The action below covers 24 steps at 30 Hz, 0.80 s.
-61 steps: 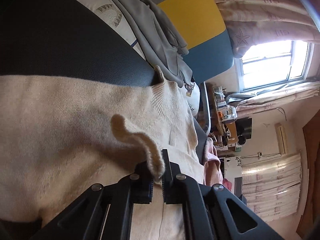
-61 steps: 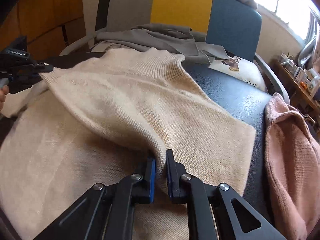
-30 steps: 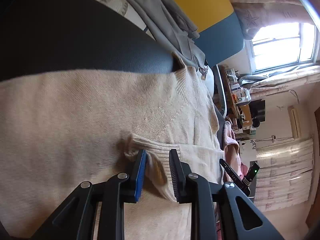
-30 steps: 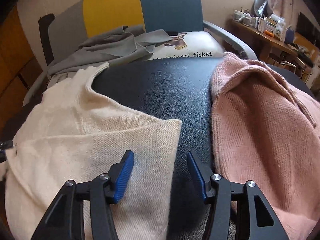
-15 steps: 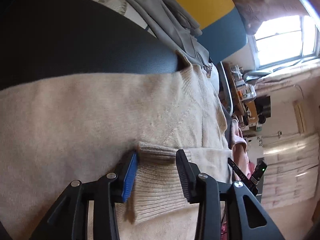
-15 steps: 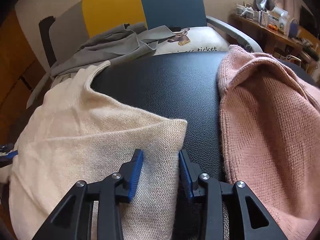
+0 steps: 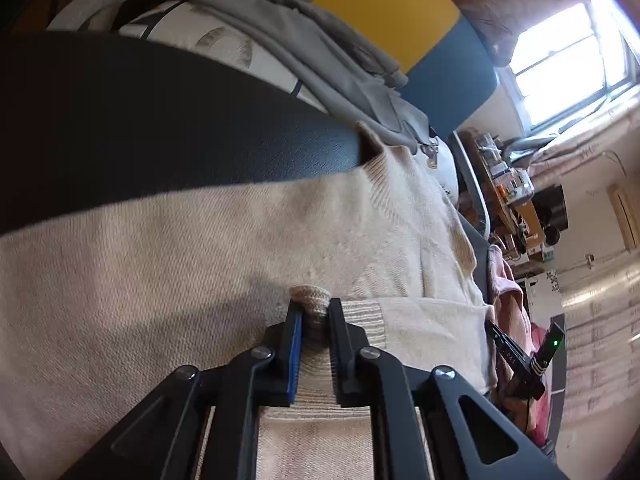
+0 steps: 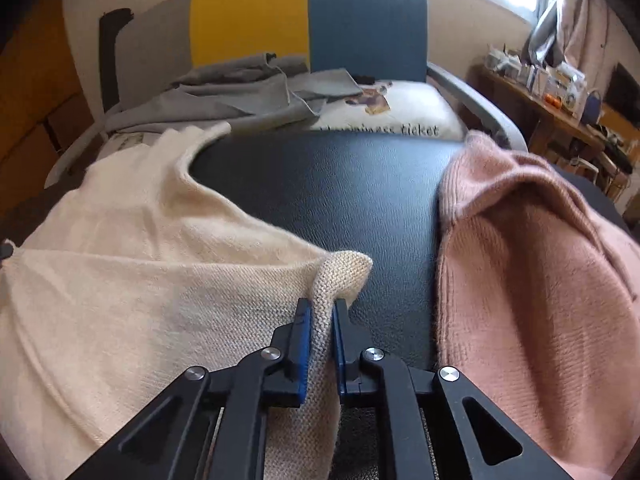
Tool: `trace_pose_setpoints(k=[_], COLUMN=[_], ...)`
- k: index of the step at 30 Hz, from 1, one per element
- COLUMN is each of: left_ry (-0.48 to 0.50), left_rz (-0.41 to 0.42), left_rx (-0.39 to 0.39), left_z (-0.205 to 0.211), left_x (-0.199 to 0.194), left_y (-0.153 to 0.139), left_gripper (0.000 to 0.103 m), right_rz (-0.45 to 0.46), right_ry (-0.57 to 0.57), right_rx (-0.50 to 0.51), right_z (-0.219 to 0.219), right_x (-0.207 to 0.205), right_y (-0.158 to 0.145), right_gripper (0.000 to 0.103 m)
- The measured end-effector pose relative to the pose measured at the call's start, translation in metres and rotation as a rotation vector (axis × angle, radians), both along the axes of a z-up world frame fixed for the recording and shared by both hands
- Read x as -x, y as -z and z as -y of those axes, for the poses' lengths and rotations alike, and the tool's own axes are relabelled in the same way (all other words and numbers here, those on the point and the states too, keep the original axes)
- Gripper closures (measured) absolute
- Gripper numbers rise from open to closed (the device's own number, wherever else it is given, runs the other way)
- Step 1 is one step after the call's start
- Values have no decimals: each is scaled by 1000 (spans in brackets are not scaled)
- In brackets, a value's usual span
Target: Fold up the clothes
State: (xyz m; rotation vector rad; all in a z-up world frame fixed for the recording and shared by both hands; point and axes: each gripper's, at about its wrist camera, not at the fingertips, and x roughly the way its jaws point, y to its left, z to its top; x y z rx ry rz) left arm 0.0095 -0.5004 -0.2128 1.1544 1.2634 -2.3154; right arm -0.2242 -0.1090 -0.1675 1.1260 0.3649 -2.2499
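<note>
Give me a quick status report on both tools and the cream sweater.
Left tool shut on ribbed hem of cream sweater. Right tool just closed on a sweater corner. Pink sweater beside it, apart; black surface between.

The cream sweater (image 8: 120, 280) runs off the lower-left picture edge.

Both wrist cams close, angled down; both see cream sweater (image 7: 200, 248), black surface (image 8: 340, 184), chair (image 8: 360, 20)
</note>
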Motion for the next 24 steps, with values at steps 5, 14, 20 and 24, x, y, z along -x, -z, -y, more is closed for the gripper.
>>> trace_pose_setpoints(k=[5,14,20,24], left_ry=[-90,-82,-59,-11], left_rz=[-34,-18,-25,-61], left_rx=[0,-79,-66,-116], left_z=[6,-7,-20,-25], left_x=[-27,-49,-47,-49], left_y=[-5,11,13,14], left_gripper=[82,80,80,95], right_rz=[2,-94,-17,33], right_ry=[21,-66,-146,-145], right_rx=[-2,70,91,90], right_z=[-7,-2,24,31], right_x=[1,-43,-92,-109], right_y=[-2,-51,-36,-18], right_gripper=[73,61,50,49])
